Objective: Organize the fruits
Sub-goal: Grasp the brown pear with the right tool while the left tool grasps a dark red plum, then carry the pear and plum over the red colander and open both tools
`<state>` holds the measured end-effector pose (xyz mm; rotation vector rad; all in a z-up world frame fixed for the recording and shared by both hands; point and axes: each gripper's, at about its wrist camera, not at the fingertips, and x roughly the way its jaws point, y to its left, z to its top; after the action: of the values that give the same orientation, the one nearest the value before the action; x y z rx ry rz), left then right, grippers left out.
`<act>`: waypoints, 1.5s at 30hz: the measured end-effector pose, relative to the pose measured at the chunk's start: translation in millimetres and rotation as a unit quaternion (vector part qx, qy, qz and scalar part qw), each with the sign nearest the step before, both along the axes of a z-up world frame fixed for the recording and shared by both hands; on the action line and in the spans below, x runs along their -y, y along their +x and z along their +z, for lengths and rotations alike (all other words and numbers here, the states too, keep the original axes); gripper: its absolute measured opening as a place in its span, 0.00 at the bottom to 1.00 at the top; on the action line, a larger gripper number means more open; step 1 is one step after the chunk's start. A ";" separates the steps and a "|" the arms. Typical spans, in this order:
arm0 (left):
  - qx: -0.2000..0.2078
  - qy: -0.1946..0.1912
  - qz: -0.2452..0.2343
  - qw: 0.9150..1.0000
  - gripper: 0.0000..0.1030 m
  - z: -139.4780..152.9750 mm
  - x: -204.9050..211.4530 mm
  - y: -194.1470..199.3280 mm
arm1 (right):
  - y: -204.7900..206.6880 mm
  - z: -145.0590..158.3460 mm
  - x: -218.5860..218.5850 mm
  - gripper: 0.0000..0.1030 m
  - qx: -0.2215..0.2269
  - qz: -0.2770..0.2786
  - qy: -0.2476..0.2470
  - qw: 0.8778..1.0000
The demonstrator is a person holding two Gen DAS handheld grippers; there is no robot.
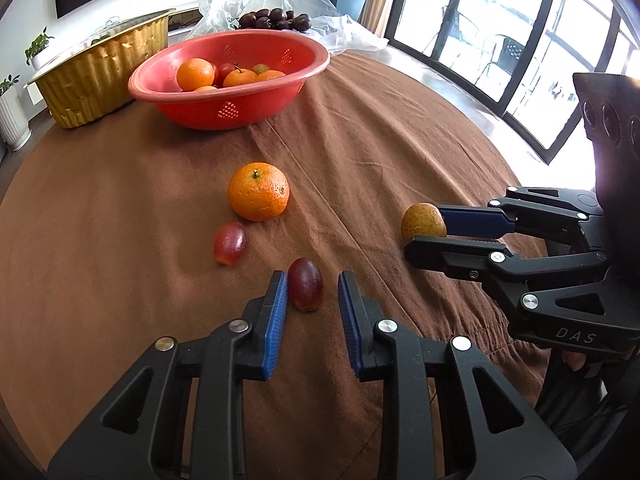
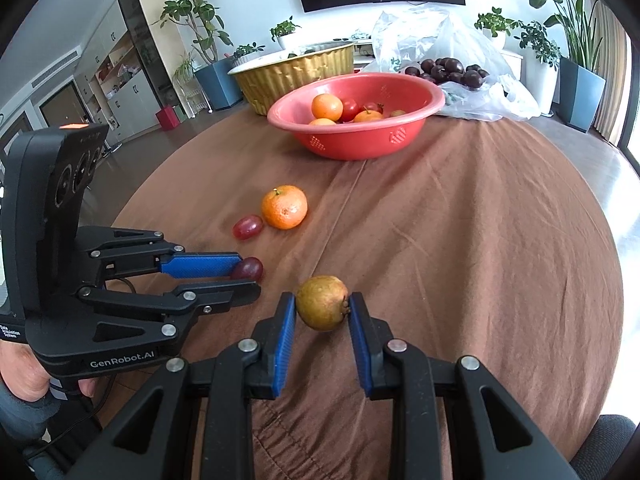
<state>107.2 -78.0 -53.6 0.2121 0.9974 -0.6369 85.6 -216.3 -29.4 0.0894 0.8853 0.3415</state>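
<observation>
- My right tool (image 2: 322,308) is clamped on a brown fruit (image 2: 322,308).
- My left tool (image 1: 313,292) sits around a red grape (image 1: 305,284), one blue pad not touching it.
- Bare counter (image 2: 480,260) lies wide open toward its far edge.

Two pieces of lettering can be read, both in pale print on black gripper bodies. In the left wrist view, "DAS" stands on the housing of the right gripper (image 1: 424,236), at about 4 o'clock in the frame. In the right wrist view, "GenRobot.AI" runs along the lower front edge of the left gripper (image 2: 250,280) housing, at about 8 o'clock. Just to its left, at the frame's edge near 9 o'clock, a small white label of several lines sits on the same housing, too small and curved to read.
</observation>
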 end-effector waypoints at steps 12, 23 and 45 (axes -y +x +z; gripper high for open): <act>-0.002 0.008 0.003 1.000 0.16 -3.3 -2.4 5.2 | -0.5 0.3 -0.3 0.28 0.001 0.000 0.000 1.000; 0.001 -0.009 0.009 1.000 0.16 1.3 -6.3 2.0 | -2.2 3.1 1.9 0.28 0.006 -0.007 0.006 1.000; 0.044 -0.057 0.035 0.997 0.16 61.7 -35.8 26.7 | 8.9 26.9 18.5 0.28 0.031 -0.025 0.011 0.999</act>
<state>134.0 -42.2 8.0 0.1035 0.8786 -0.6125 94.6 -234.8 -2.5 0.1201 0.8160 0.3052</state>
